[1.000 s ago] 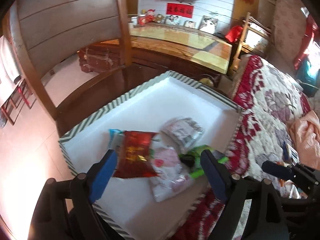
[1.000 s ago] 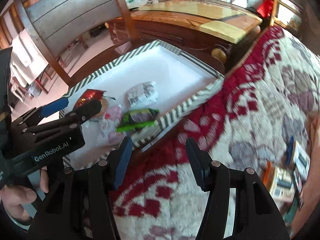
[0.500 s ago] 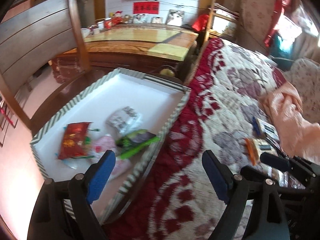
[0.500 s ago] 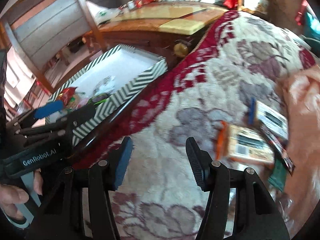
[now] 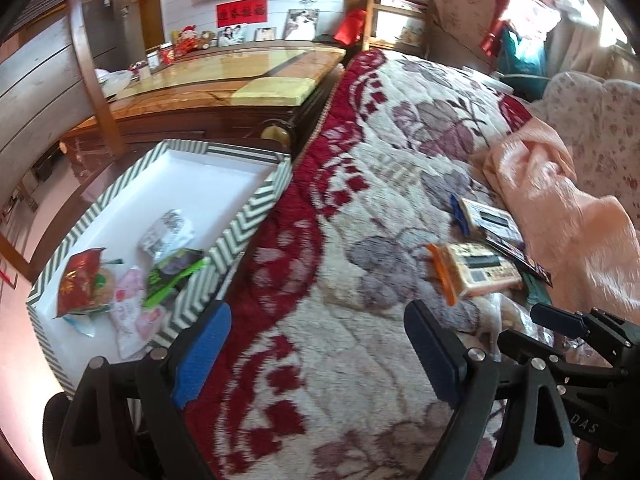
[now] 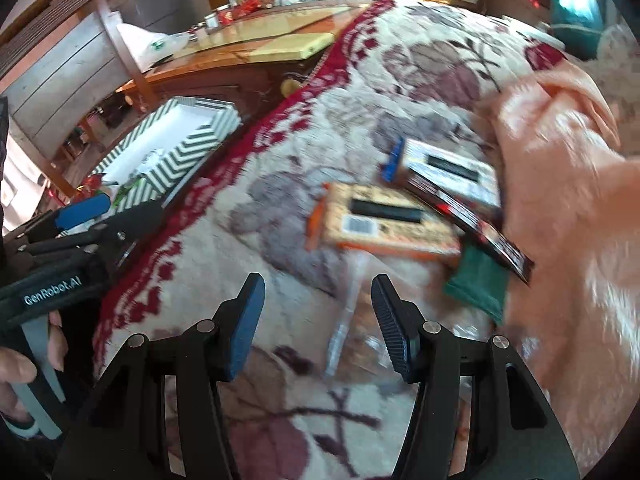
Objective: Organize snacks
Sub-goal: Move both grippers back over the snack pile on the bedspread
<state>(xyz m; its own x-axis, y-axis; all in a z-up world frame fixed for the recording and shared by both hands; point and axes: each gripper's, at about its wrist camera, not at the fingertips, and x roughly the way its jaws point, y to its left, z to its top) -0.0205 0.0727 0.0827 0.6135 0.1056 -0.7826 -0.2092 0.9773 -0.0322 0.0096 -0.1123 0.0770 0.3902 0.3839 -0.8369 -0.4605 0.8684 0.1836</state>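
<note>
Snack packets (image 5: 476,268) lie loose on floral blanket (image 5: 360,208), at three o'clock of striped tray (image 5: 236,236); further packets inside tray. Left gripper (image 5: 316,356): jaws wide apart, nothing between. Right gripper (image 6: 316,324): jaws half apart, empty, above clear wrapper (image 6: 344,328).

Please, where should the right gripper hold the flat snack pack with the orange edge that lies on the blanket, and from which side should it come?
The orange-edged pack lies flat, label up. I would probably bring the right gripper from above onto its near left end, pinching across the orange seam: that end is free, while a dark packet overlaps the far right corner.
</note>
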